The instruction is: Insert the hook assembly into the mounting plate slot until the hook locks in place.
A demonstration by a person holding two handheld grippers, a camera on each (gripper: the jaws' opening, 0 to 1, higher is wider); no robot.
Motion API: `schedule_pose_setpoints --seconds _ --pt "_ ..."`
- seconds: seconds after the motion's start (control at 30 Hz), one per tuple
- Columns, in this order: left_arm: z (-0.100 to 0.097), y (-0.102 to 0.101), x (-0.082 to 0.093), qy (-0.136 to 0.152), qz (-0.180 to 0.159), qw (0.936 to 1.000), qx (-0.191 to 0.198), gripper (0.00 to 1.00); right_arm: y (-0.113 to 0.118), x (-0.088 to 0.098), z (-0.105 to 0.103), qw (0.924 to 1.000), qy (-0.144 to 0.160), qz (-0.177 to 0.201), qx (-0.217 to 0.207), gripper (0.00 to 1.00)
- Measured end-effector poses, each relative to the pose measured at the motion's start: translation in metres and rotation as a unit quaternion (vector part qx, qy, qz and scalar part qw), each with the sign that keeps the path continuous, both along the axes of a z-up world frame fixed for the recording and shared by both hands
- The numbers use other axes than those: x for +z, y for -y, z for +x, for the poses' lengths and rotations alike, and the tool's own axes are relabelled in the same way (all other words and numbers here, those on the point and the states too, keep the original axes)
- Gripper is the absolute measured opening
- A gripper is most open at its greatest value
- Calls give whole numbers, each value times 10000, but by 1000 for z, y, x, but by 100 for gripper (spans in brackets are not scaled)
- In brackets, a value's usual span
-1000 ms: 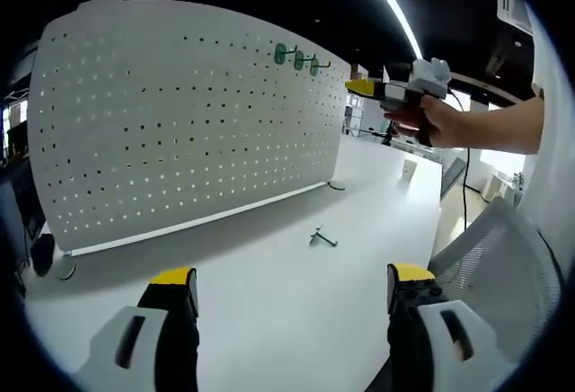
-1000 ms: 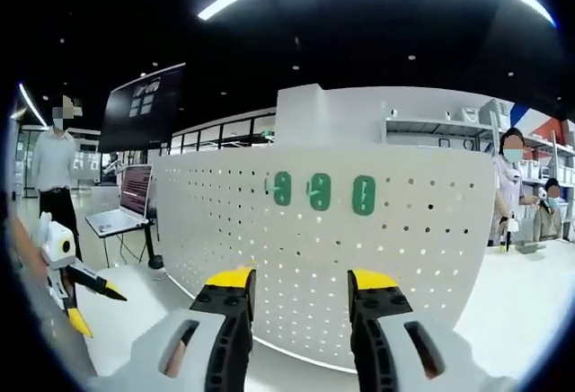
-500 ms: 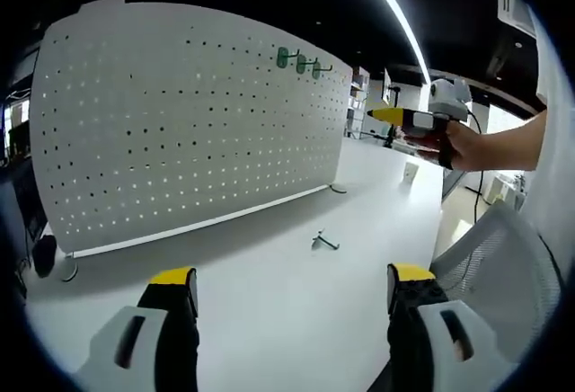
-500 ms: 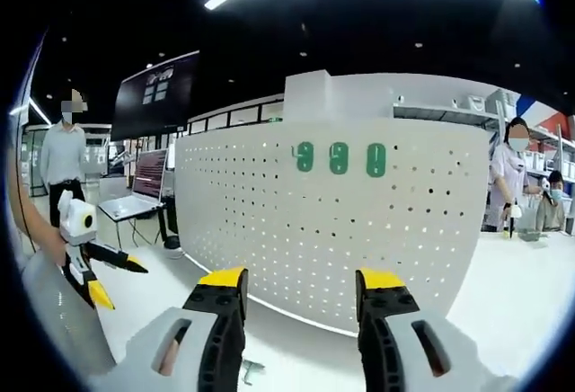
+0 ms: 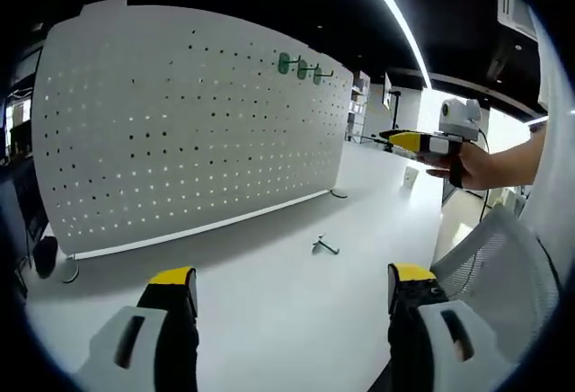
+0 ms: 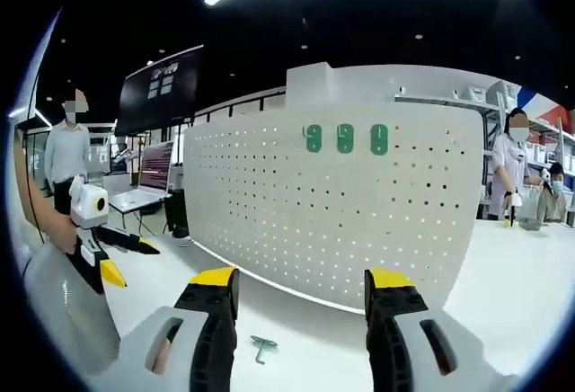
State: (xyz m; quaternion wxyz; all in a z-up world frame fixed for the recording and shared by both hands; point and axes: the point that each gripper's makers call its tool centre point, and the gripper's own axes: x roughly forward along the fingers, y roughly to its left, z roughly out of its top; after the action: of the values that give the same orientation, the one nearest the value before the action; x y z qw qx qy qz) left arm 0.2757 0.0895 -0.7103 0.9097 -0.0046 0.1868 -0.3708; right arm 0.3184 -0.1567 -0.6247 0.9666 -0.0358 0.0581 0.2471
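Since a second ago the right gripper [image 5: 388, 138] has drawn back from the pegboard [image 5: 180, 122] toward the right of the left gripper view, held out by a hand [image 5: 472, 165] with the forearm running off the right edge; whether its yellow-tipped jaws are parted cannot be told from here. On that view's white pegboard, three green hooks [image 5: 299, 66] sit in a row near the top right corner, and one loose hook assembly [image 5: 323, 245] lies flat on the white table [image 5: 269, 302], in front of the board and well apart from both grippers. The left gripper [image 5: 292, 289] rises from the bottom with its two jaws spread wide and nothing between them. In the right gripper view the three green hooks [image 6: 345, 138] show again, high on the pegboard [image 6: 332, 203], and the single hook assembly [image 6: 262, 347] lies on the table [image 6: 503, 302] just below and between the right gripper's [image 6: 301, 293] two jaws, which stand wide apart and hold nothing. At the left edge the left gripper [image 6: 126, 259] points in, gripped by a hand [image 6: 61, 230]. Two people stand in the background, one [image 6: 65, 154] at far left, one [image 6: 514, 172] at far right.
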Motion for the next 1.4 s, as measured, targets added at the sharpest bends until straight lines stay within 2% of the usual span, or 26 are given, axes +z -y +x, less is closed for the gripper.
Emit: schedule_pose_setpoints --seconds 0.6,0.93,1.2,1.4 --pt "0 0 3 16 -56 10000 19 90 -4 -33 -27 9986 -490 -152 93 59" --pt "0 0 3 21 -40 10000 10 90 -8 -53 -37 9958 -860 -220 221 60" --pt "0 1 2 -14 -18 10000 -42 90 -8 -57 -40 9952 -925 -234 217 59" --pt "8 11 5 -11 49 9997 -232 90 -6 -56 -40 9953 -930 -220 170 59"
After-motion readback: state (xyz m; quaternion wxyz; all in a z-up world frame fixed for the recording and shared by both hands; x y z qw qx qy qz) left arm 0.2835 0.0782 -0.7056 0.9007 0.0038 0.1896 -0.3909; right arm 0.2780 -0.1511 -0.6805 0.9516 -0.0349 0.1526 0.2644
